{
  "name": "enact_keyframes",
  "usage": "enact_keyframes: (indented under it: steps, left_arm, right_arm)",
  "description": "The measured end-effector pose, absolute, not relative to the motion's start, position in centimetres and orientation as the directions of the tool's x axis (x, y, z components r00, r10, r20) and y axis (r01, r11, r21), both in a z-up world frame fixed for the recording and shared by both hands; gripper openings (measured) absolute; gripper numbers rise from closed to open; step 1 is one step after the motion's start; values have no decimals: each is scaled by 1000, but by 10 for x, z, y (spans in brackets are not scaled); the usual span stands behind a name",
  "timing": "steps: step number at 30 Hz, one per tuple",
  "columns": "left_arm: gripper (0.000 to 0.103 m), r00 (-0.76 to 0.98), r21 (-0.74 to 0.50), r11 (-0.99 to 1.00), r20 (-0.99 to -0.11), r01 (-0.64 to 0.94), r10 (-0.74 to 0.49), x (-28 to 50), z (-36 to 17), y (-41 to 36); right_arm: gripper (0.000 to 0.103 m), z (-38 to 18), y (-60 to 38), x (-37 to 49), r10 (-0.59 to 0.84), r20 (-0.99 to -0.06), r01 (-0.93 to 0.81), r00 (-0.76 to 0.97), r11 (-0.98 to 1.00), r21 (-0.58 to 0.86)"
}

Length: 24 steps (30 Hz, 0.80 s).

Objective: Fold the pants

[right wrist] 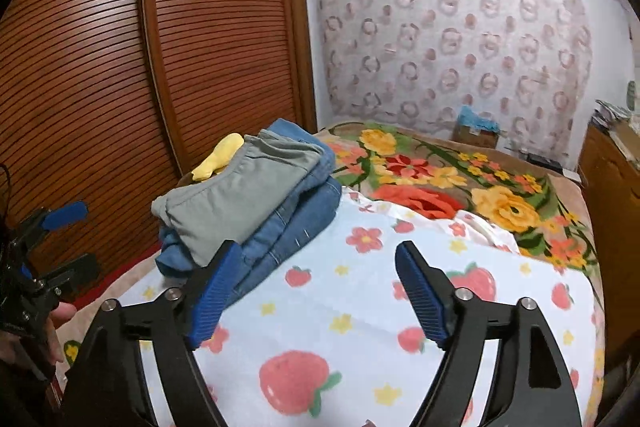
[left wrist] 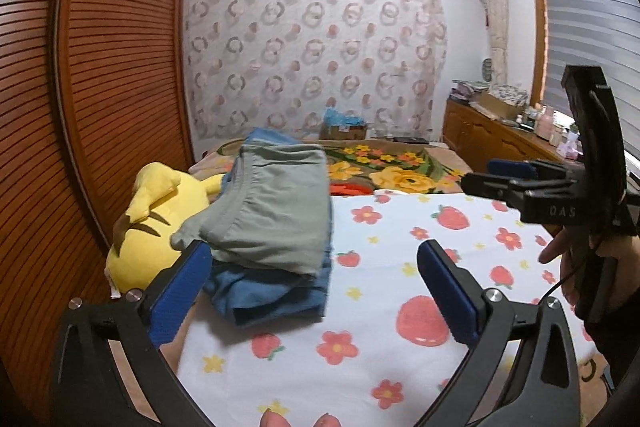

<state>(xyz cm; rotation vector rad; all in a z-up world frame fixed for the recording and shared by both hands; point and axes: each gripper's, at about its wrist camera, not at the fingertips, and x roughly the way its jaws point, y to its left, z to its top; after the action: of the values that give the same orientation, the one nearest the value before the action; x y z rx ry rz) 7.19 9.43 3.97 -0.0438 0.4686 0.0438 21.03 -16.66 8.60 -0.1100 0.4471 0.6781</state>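
Note:
Folded grey-green pants [left wrist: 272, 211] lie on top of folded blue jeans [left wrist: 276, 297] in a stack at the left side of the bed. The stack also shows in the right wrist view, grey-green pants [right wrist: 236, 201] over jeans [right wrist: 296, 223]. My left gripper [left wrist: 316, 267] is open and empty, its left pad just in front of the stack. My right gripper [right wrist: 316, 265] is open and empty, its left pad at the stack's near edge. The right gripper also shows in the left wrist view [left wrist: 500, 179], and the left gripper in the right wrist view [right wrist: 70, 239].
A white strawberry-and-flower blanket [left wrist: 400, 307] covers the near bed; a floral blanket [right wrist: 460, 187] lies behind it. A yellow plush toy [left wrist: 160, 219] sits left of the stack. Wooden louvred wardrobe doors [right wrist: 160, 67] stand at left, a wooden cabinet [left wrist: 492, 135] at right.

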Motion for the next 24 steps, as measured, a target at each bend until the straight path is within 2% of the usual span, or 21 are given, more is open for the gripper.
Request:
enact_keyframes:
  steps: [7,24]
  left_arm:
    - [103,892,-23,1000,-452,10,-19,65,43,65]
    - [103,874,-48,996,-477,75,-89,49,46,12]
  right_arm:
    - [89,84,-191,166,526,-411,-564,745,825,33]
    - [89,85,-229,72,437,-376,-448,817,892,60]
